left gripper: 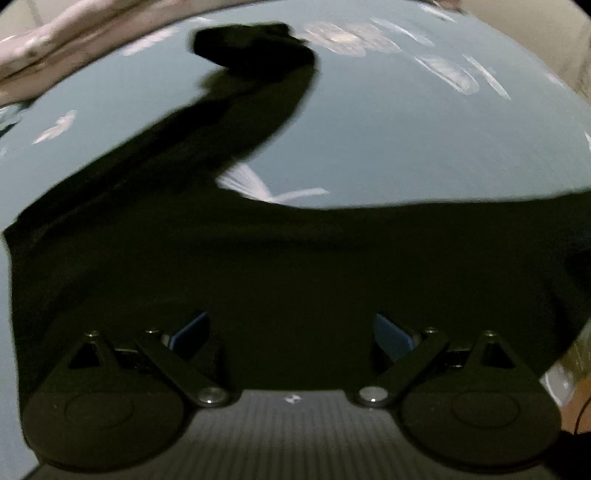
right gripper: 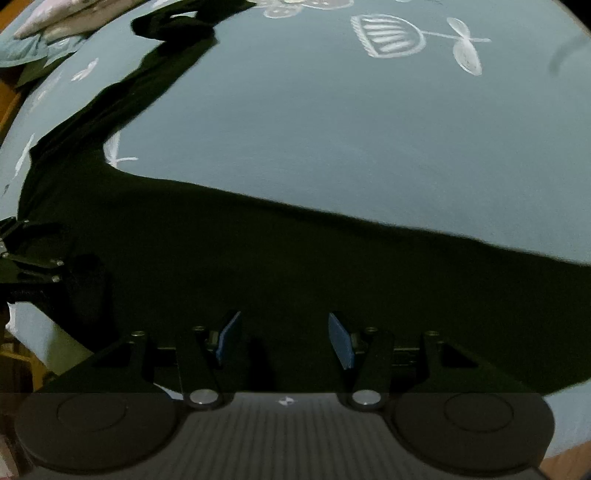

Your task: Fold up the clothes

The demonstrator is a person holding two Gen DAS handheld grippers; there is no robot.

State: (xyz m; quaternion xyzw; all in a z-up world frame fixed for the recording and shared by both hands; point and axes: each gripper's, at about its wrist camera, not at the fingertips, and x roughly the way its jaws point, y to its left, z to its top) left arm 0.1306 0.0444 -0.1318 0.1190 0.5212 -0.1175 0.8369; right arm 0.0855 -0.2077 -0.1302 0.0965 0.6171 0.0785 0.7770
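Observation:
A black garment (left gripper: 277, 266) lies spread on the blue-grey sheet, and one long sleeve (left gripper: 258, 62) runs away to the far side with its cuff bunched. My left gripper (left gripper: 291, 328) hangs over the garment's body, its blue pads (left gripper: 192, 332) wide apart with nothing between them. In the right wrist view the same black garment (right gripper: 258, 266) fills the lower half and its sleeve (right gripper: 166, 33) reaches to the upper left. My right gripper (right gripper: 284, 338) is open above the cloth, with no fold caught between its pads (right gripper: 341, 339). The left gripper (right gripper: 29, 258) shows at that view's left edge.
The blue-grey sheet (right gripper: 332, 129) carries white drawings (right gripper: 391, 35) and lies bare beyond the garment. A pale pink folded cloth (left gripper: 55, 44) rests at the far left edge. The sheet's edge and something brown (left gripper: 580, 398) show at the lower right.

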